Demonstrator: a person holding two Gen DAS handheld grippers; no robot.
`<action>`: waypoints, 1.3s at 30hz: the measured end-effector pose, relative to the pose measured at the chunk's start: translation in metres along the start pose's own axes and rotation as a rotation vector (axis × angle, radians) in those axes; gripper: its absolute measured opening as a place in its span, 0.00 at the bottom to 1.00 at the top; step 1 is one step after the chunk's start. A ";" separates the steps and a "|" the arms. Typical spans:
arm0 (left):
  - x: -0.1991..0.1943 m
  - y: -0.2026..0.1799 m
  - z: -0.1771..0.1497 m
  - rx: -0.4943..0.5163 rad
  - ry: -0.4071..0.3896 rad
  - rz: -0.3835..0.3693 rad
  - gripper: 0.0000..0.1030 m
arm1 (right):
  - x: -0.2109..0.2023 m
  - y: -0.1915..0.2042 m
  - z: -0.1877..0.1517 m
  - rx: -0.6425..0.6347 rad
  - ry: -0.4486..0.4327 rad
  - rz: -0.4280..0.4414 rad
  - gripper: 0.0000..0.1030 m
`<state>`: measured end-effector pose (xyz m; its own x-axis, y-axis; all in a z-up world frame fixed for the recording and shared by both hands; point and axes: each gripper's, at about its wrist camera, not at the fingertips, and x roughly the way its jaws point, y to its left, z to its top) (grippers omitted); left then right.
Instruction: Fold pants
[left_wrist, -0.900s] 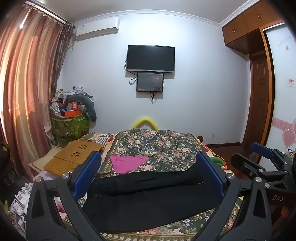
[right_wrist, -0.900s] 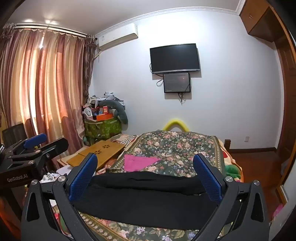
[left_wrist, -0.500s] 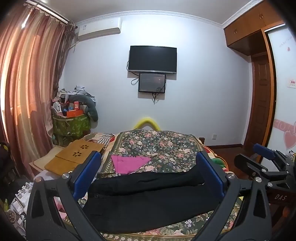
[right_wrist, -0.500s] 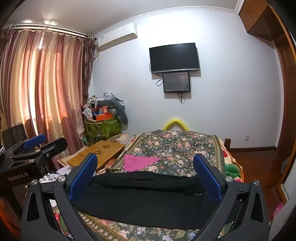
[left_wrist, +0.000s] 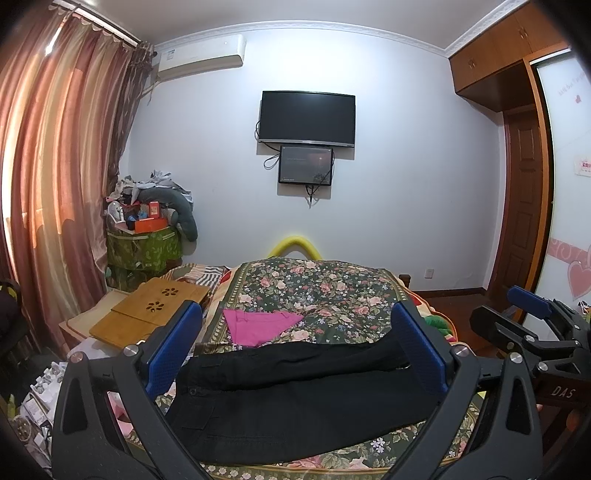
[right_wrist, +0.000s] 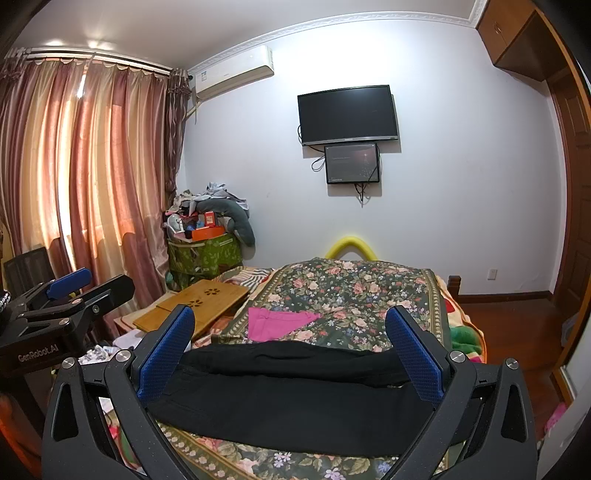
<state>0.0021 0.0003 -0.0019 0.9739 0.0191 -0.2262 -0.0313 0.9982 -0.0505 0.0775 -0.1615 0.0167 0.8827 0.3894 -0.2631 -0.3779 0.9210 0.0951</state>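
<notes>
Bedroom setup today: floral quilt (left_wrist: 325, 291) on the bed, TV on the far wall, curtains on one side. Black pants (left_wrist: 295, 398) lie flat across the near end of the quilt, legs side by side running crosswise, waist end toward my left. Both tongs hang above them, wide open and gripping nothing: left gripper (left_wrist: 295, 354), right gripper (right_wrist: 290, 354).

What worries me is that the fabric looks soft and matte, a bit thick, with a pocket flap and a button near the waist. If I pinch only the top layer, I reckon the fold comes out lopsided. The quilt is puffy too, so the blue textured pads (right_wrist: 168, 354) could snag it along with the pants. A pink cloth (left_wrist: 258, 325) sits just beyond, close enough to get dragged.
</notes>
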 end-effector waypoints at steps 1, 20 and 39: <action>0.000 0.001 0.000 -0.001 0.000 0.000 1.00 | -0.001 0.001 0.001 -0.001 0.000 0.001 1.00; 0.001 0.006 -0.004 -0.007 0.002 -0.001 1.00 | 0.000 -0.001 -0.001 -0.002 -0.001 -0.004 1.00; 0.005 0.010 -0.006 -0.027 0.012 -0.006 1.00 | 0.005 -0.005 -0.002 -0.006 0.008 -0.005 0.99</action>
<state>0.0052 0.0102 -0.0093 0.9712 0.0120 -0.2379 -0.0315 0.9964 -0.0783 0.0832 -0.1644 0.0132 0.8822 0.3847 -0.2714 -0.3753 0.9227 0.0879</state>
